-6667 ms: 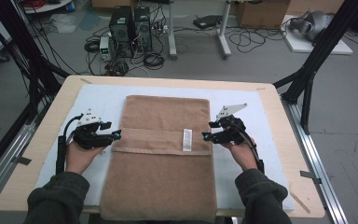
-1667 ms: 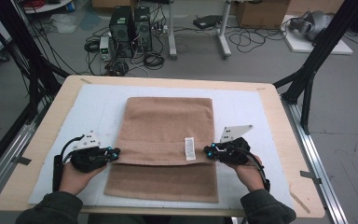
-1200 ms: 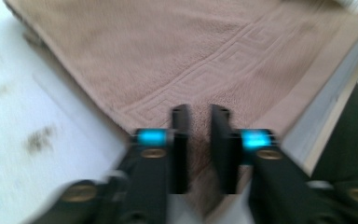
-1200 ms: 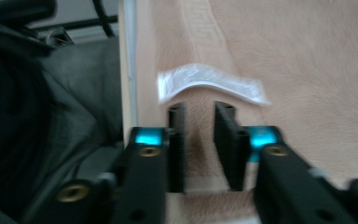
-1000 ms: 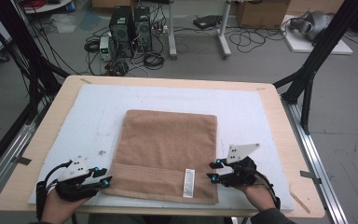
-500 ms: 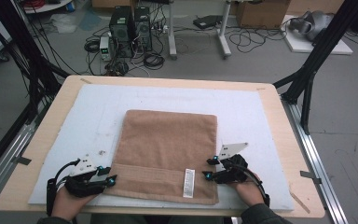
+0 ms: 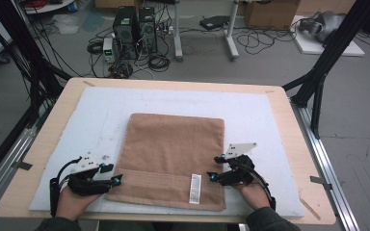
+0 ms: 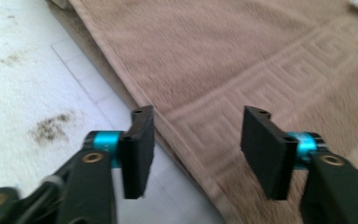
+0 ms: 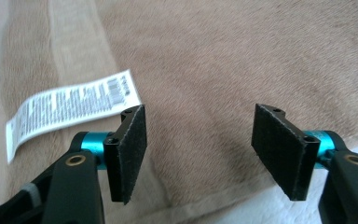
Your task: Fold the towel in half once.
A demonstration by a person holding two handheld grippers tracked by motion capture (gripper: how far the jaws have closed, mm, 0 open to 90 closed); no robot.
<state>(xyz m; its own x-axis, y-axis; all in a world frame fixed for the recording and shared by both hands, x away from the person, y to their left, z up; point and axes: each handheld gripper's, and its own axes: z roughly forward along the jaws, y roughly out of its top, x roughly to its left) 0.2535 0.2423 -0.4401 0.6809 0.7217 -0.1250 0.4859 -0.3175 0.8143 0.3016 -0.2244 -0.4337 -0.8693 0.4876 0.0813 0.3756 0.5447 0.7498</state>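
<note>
- The wooden table (image 7: 289,125) in front of you carries a white mat (image 7: 255,110) that covers most of its top.
- Your brown towel (image 7: 173,149) lies folded flat on that mat, nearer your edge than the far one, its near hem just short of the mat's near edge. A woven band (image 7: 159,185) runs across its near end.
- In the left gripper view the towel's side edge runs diagonally over the mat, and a raised key pattern (image 8: 279,93) shows in the pile; dark smudges (image 8: 51,128) mark the mat beside it.
- Your left gripper (image 7: 117,179) sits at the towel's near left corner. Its jaws have just been opening and stand spread, nothing pinched: one jaw hangs over the towel's edge and mat, the other over the cloth.
- Your right gripper (image 7: 214,167) sits at the towel's near right side. Its jaws have just been opening too and stand wide apart over the pile, pads clear of the cloth, holding nothing.
- The white care label (image 7: 194,188) lies flat on the band, just beside the right gripper; in the right gripper view it lies left of the jaws, print too blurred to read.
</note>
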